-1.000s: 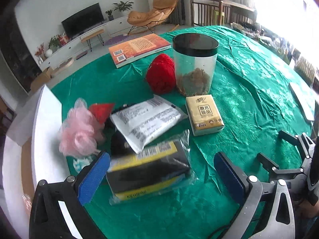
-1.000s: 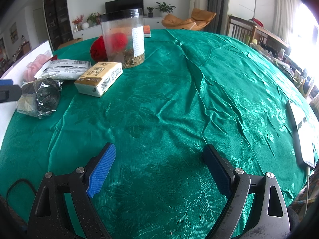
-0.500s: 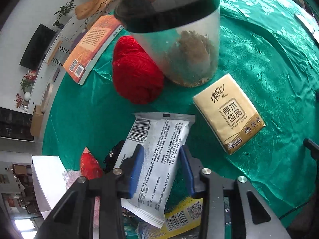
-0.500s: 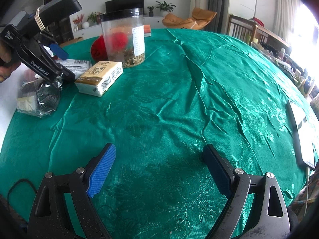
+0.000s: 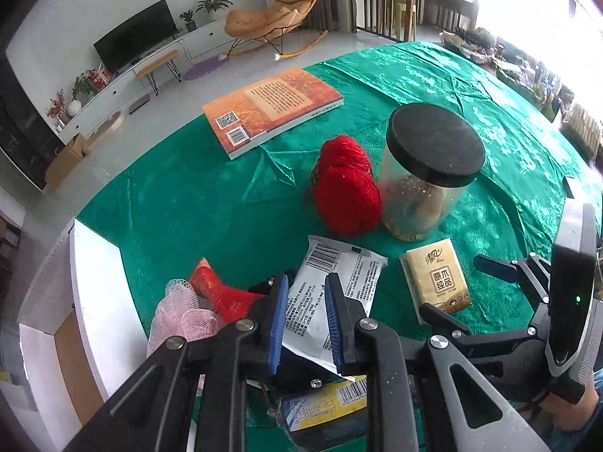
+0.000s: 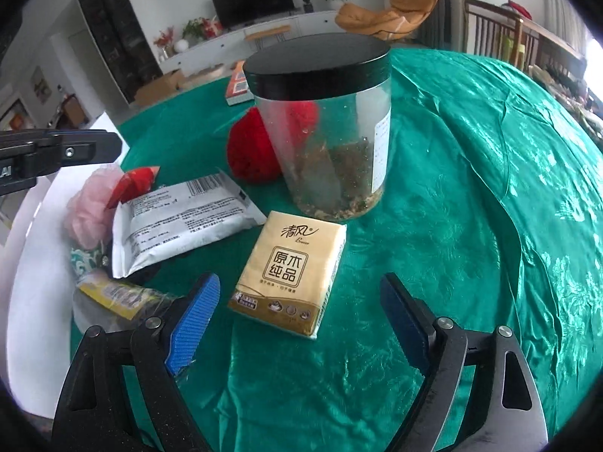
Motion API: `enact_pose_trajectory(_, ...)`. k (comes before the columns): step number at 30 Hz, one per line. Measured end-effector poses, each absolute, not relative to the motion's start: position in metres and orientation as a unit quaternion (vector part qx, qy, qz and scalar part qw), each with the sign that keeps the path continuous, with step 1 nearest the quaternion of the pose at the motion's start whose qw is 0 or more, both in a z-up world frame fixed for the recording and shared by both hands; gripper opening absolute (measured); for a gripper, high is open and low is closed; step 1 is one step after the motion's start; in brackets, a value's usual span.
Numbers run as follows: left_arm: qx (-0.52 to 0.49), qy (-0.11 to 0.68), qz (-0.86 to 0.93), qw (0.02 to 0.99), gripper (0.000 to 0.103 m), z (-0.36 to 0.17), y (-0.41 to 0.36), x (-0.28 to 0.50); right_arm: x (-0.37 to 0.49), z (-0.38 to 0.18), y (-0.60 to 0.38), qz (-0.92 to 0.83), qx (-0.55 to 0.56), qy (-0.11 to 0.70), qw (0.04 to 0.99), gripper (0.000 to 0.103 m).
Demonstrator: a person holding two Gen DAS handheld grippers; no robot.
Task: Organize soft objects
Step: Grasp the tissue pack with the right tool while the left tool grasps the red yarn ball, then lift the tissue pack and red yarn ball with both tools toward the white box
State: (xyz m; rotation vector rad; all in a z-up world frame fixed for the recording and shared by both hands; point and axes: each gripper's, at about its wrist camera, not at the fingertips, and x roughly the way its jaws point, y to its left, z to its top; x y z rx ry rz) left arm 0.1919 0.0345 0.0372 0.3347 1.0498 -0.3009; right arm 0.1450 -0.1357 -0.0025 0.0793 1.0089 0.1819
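On the green tablecloth lie a tan tissue pack, a white printed packet, a red yarn ball and a pink mesh pouf. My right gripper hovers just in front of the tissue pack; its jaws are closing, still wide, and the pads do not touch the pack. My left gripper is shut with nothing held. It hangs above the white packet, which lies flat on the cloth. In the right wrist view the left gripper's fingers show at the left edge, over the pouf.
A clear jar with a black lid stands behind the tissue pack, the yarn beside it. A yellow and black wrapped package and a red packet lie near the pouf. An orange book lies farther back. A white box borders the left.
The left gripper went from wide open to shut and pulled back from the white packet without lifting it. The right gripper swung left across the table to the tissue pack.
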Motion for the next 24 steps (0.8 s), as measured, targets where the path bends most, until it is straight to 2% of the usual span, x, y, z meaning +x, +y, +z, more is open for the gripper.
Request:
enact_pose_trajectory(1,0.168,0.501,-0.149,0.836,0.023,0.033,0.031,0.193,0.151,-0.01,-0.135,0.08,0.042,0.496,0.864,0.086)
enact_pose_trajectory(3,0.185,0.511,-0.162,0.824,0.037,0.022,0.025,0.195,0.156,-0.019,-0.14,0.098,0.063,0.507,0.854,0.077)
enact_pose_trajectory(4,0.193,0.512,-0.165,0.82,0.062,0.017,0.021,0.196,0.154,-0.016,-0.142,0.106,0.059,0.502,0.856,0.057)
enact_pose_trajectory(5,0.202,0.507,-0.166,0.821,0.086,0.014,0.018,0.198,0.152,-0.012,-0.144,0.11,0.048,0.5,0.858,0.055)
enact_pose_trajectory(6,0.211,0.497,-0.164,0.825,0.09,0.012,0.015,0.199,0.149,-0.008,-0.146,0.097,0.027,0.5,0.86,0.055)
enact_pose_trajectory(9,0.211,0.493,-0.161,0.829,0.091,0.008,0.009,0.209,0.137,-0.002,-0.166,0.084,0.006,0.493,0.866,0.054)
enact_pose_trajectory(14,0.204,0.474,-0.159,0.842,0.091,0.006,-0.002,0.233,0.124,0.004,-0.217,0.061,0.045,0.482,0.873,0.054)
enact_pose_trajectory(19,0.255,0.457,-0.175,0.834,0.09,-0.016,-0.03,0.248,0.125,0.0,-0.248,0.056,0.087,0.484,0.869,0.054)
enact_pose_trajectory(21,0.246,0.464,-0.176,0.833,0.08,-0.024,-0.031,0.258,0.118,-0.005,-0.256,0.052,0.092,0.487,0.867,0.054)
enact_pose_trajectory(23,0.2,0.486,-0.195,0.828,0.053,-0.029,-0.023,0.269,0.115,-0.009,-0.264,0.049,0.098,0.49,0.865,0.054)
enact_pose_trajectory(24,0.169,0.495,-0.207,0.827,0.046,-0.03,-0.018,0.273,0.114,-0.008,-0.268,0.05,0.101,0.488,0.865,0.054)
